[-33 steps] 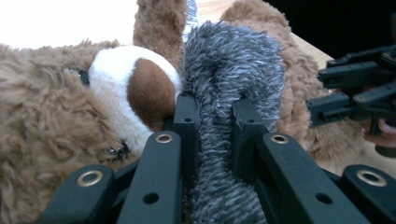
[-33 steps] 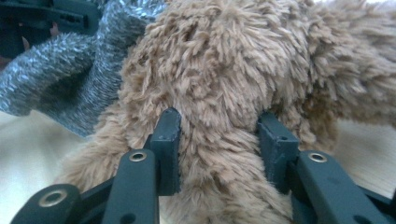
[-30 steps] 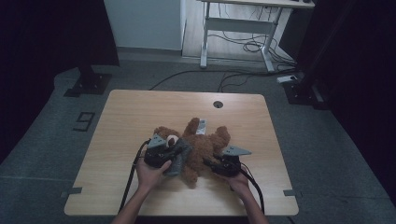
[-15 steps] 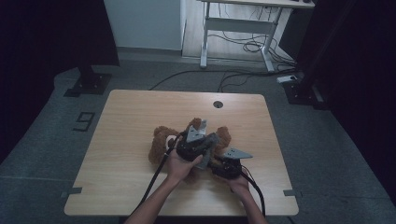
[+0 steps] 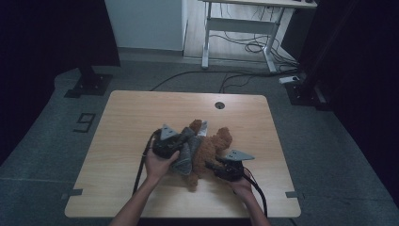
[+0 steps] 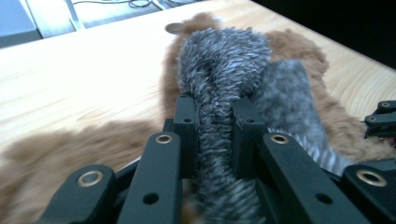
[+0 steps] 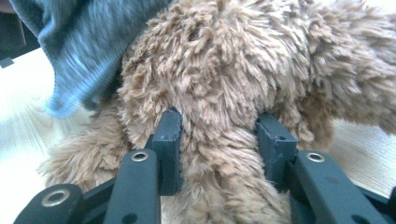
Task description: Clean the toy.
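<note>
Your left gripper [image 5: 175,141] is clamped on the grey knit garment [image 6: 219,88] and your right gripper [image 5: 217,165] is clamped on a limb of the brown teddy bear [image 5: 209,148], which lies on the wooden table [image 5: 131,117] centre-frame, slightly low.

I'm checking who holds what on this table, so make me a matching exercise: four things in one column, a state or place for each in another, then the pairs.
Things:
1. left gripper
2. right gripper
3. teddy bear
4. round hole

States or places:
A. lying on the table
B. shut on the grey cloth
C. in the tabletop near the far edge
D. shut on brown fur

Pairs: 1-B, 2-D, 3-A, 4-C
</note>
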`<action>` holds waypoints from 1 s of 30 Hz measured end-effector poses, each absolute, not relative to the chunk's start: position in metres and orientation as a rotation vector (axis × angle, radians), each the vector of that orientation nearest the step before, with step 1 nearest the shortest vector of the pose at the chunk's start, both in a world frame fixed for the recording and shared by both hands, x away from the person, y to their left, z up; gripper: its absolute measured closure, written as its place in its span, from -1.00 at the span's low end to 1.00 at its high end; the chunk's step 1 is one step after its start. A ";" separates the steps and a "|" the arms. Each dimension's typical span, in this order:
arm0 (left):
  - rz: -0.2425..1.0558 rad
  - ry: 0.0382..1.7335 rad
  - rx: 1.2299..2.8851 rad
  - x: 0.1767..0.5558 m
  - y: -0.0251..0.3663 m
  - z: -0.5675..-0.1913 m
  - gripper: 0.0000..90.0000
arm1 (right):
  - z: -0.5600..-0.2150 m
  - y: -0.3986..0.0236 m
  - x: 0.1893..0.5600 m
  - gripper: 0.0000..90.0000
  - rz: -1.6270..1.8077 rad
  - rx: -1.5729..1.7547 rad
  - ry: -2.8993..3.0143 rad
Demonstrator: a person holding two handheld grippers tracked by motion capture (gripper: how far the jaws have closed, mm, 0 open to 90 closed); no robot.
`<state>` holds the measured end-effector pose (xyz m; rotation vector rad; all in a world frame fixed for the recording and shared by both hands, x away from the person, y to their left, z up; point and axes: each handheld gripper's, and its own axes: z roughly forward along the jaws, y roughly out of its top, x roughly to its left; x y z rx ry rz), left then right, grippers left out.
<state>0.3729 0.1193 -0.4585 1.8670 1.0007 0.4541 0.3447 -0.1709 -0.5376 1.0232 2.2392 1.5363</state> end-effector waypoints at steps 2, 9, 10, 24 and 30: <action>0.470 1.001 1.843 0.368 0.132 -0.456 0.68 | -0.538 -0.170 0.344 0.30 1.531 1.015 2.242; 0.560 1.110 1.835 0.364 0.181 -0.458 0.68 | -0.538 -0.171 0.345 0.30 1.543 1.033 2.239; 0.542 1.135 1.833 0.365 0.188 -0.464 0.68 | -0.538 -0.171 0.345 0.30 1.547 1.035 2.238; 0.428 1.292 1.789 0.365 0.225 -0.506 0.68 | -0.540 -0.172 0.346 0.29 1.567 1.054 2.234; 0.468 1.069 1.759 0.347 0.193 -0.449 0.68 | -0.540 -0.173 0.348 0.29 1.586 1.070 2.234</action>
